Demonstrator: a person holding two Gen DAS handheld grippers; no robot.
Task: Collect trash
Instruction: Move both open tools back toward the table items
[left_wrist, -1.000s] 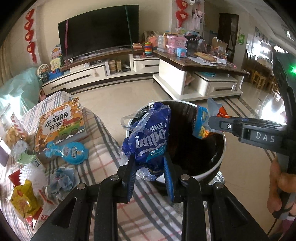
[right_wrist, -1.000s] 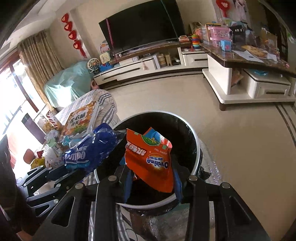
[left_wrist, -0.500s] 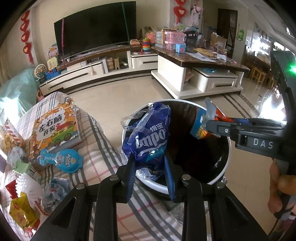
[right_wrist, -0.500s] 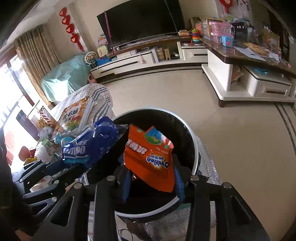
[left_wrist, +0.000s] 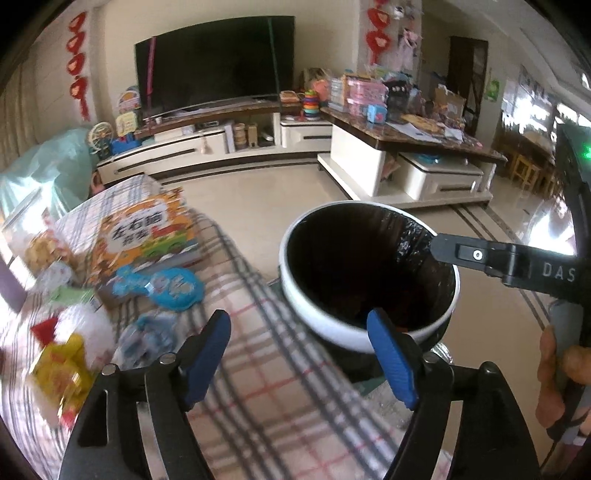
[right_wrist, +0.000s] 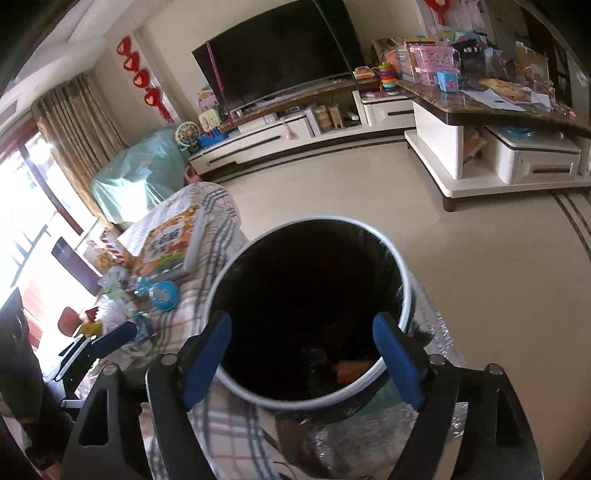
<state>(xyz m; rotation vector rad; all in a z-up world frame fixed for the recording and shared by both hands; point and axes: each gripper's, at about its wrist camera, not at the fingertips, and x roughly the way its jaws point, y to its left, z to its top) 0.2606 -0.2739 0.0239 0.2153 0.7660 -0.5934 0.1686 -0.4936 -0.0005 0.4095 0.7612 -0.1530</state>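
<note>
Trash still litters the plaid-covered counter (left_wrist: 258, 354): a yellow packet (left_wrist: 61, 373), a crumpled wrapper (left_wrist: 147, 334). Both the left hand-held gripper (left_wrist: 299, 334) and right hand-held gripper (right_wrist: 303, 338) have just been opening, jaws now wide and empty over the bin (left_wrist: 325, 325). The drop looks finished; next comes reaching back for another piece.

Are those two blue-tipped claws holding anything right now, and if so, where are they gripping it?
Nothing. The jaws of both the left gripper and the right gripper have just been opening and stand empty at the trash bin.
</note>
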